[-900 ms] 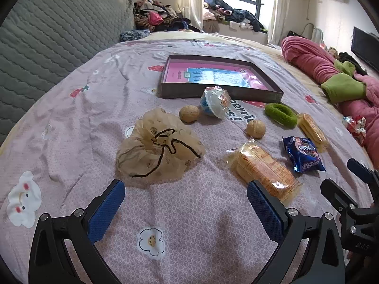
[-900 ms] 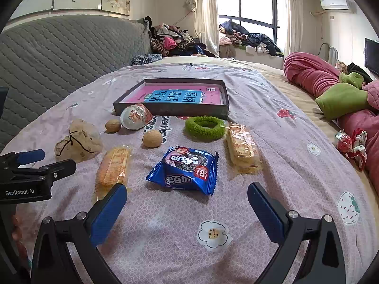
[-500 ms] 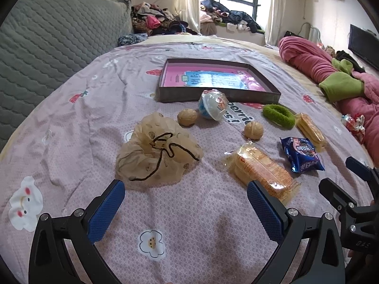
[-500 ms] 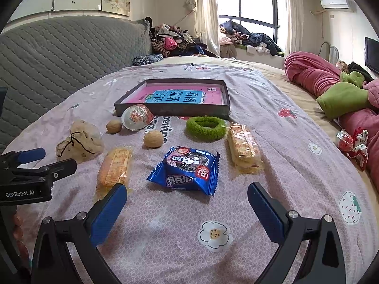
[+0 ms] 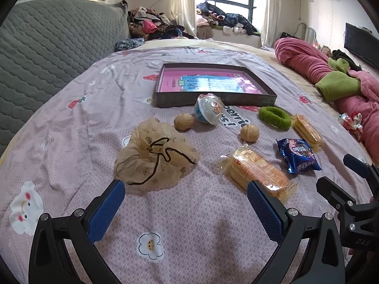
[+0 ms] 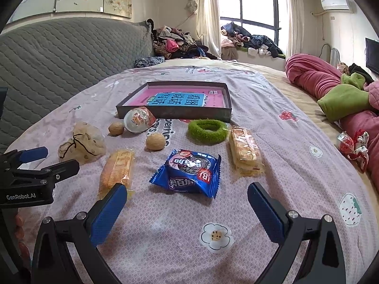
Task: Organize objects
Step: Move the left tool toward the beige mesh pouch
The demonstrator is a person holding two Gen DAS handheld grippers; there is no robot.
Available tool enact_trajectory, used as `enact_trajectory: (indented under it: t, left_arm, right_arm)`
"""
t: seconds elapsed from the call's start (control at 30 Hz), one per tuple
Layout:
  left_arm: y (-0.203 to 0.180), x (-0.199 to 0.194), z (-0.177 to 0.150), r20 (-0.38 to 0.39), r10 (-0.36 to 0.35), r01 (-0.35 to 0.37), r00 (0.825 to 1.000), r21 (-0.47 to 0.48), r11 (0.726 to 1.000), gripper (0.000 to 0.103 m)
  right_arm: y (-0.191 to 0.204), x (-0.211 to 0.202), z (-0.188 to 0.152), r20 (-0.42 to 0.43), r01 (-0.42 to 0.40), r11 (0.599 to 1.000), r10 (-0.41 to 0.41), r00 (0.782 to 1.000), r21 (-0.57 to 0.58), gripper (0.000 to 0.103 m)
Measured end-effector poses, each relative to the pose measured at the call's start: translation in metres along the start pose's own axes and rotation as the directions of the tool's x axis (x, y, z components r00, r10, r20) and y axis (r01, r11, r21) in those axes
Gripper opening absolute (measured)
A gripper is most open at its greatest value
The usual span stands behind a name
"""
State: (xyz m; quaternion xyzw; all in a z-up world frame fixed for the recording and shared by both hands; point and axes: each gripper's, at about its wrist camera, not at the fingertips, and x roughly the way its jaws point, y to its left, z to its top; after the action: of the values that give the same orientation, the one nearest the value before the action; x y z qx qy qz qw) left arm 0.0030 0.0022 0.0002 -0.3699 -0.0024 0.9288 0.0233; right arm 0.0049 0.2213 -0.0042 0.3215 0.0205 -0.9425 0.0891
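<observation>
Nothing looks organized yet: the box (image 6: 176, 107) holds no items, and the snacks (image 6: 189, 172) lie scattered on the bed (image 6: 284, 165). Left tool (image 5: 186, 204) and right tool (image 6: 187, 209) hover spread, holding nothing.

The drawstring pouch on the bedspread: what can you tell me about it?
The drawstring pouch is thin, see-through beige fabric with small dark dots, crumpled into a loose heap. Its dark cord trails over the top, untied. It lies on the pink bedspread, just beyond the left gripper, touching nothing else. Its contents cannot be made out.

Grey quilted headboard (image 6: 59, 56), bright curtained window (image 6: 246, 2), clothes-piled sill, wall air conditioner (image 6: 335, 3)
</observation>
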Motion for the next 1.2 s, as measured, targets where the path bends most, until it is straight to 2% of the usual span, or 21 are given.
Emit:
enact_trajectory:
  t: [0.5,0.73,0.83,1.2]
  left_arm:
    - [0.005,-0.016,0.008,0.032,-0.033,0.033,0.999,-0.001,0.999,0.103]
    - [0.012,-0.018,0.012,0.02,-0.041,0.041,0.999,-0.009,0.999,0.103]
    - [0.015,-0.021,0.015,0.028,-0.012,0.012,1.0,-0.001,1.0,0.103]
    - [0.034,-0.011,0.034,-0.008,-0.017,0.017,1.0,-0.009,1.0,0.103]
  right_arm:
    - [0.008,-0.019,0.015,0.049,-0.018,1.0,0.018,0.999,-0.001,0.103]
    - [0.018,-0.027,0.021,0.062,-0.016,1.0,0.017,0.998,-0.015,0.103]
    - [0.023,-0.03,0.024,0.066,-0.02,1.0,0.021,0.998,-0.02,0.103]
    - [0.048,-0.033,0.049,0.069,-0.053,0.996,0.058,0.996,-0.072,0.103]
